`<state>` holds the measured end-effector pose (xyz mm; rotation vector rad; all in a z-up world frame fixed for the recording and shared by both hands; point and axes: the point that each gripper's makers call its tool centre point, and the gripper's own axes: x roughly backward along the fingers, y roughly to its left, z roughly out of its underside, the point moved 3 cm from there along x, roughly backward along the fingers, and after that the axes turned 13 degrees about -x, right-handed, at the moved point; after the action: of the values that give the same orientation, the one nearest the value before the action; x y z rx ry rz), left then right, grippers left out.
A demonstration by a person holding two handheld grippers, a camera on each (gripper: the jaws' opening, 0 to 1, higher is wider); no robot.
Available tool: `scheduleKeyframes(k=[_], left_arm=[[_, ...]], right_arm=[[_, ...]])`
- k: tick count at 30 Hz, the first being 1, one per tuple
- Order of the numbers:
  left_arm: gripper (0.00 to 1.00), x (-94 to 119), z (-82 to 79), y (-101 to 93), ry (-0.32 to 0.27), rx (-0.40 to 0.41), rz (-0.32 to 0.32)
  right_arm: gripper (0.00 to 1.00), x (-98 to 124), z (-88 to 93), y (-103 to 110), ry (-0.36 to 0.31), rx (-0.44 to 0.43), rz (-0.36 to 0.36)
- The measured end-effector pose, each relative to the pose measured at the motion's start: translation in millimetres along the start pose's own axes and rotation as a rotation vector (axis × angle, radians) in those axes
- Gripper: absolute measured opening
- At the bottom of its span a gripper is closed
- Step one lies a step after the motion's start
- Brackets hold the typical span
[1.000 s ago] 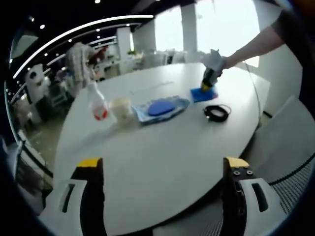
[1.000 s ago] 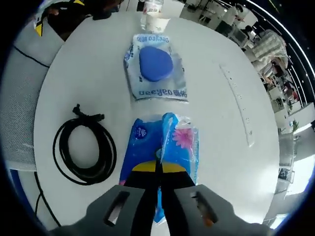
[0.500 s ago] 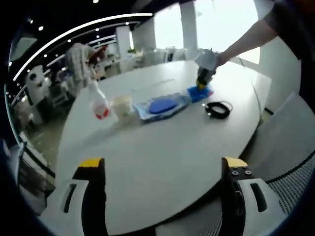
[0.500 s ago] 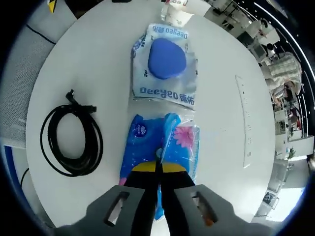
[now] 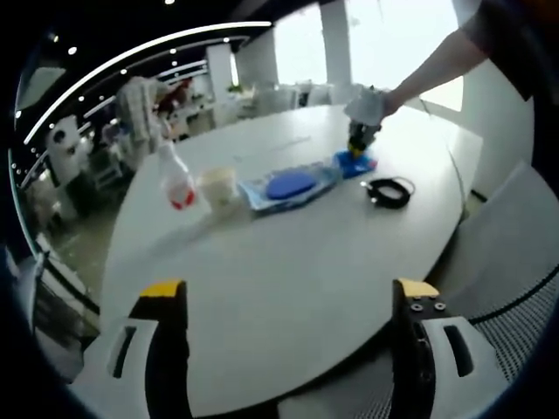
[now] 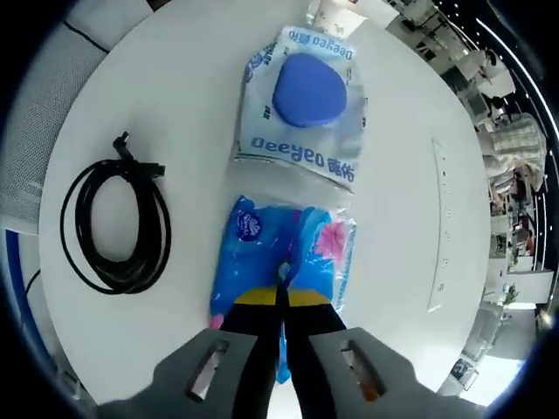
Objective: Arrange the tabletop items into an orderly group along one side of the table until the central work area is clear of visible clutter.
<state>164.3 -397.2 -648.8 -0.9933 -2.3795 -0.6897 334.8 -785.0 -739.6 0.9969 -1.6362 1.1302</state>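
Pinching the blue flower-printed plastic tissue pack [image 6: 281, 260] with our right gripper [image 6: 281, 301], near the white round table's [image 5: 288, 262] far edge; left gripper [image 5: 286, 301] spread wide, empty.

Left gripper view: low at table [image 5: 288, 262] edge, facing across it, far off. Right gripper view: close overhead, looking down. Both share blue packet [image 5: 356, 162] [image 6: 284, 262], cable [image 5: 389, 192] [image 6: 115, 227].

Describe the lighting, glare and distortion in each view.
Left gripper view: bright windows blow out behind the round white table, fisheye curves its edge, far objects look soft. Right gripper view: even overhead light, sharp on the blue tissue packet, faint glare on the clear wipes pack.
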Motion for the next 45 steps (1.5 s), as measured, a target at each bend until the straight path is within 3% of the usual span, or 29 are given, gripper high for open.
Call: scheduleKeyframes(k=[11,16,26,33,45], left_arm=[[0.93,0,0.3,1.6,0.006,-0.004,-0.001],[0.93,-1,1.2,0.7,0.014,-0.014,0.005],[0.93,-2,1.3,0.2,0.022,-0.036,0.017],[0.95,-3,-1.3,1.9,0.009,-0.028,0.017],[0.95,-2,-3.1,3.6,0.005,-0.038,0.012]], right_arm=[[0.00,-6,1.2,-4,0.008,0.013,-0.005],[0.00,-5,2.1,-7,-0.003,-0.042,0.001],[0.19,8,-1.2,-13,-0.061,-0.143,0.072],[0.32,31,-12.5,-21,-0.155,-0.389,0.118],[0.47,62,-22.7,1,-0.187,-0.458,0.159]])
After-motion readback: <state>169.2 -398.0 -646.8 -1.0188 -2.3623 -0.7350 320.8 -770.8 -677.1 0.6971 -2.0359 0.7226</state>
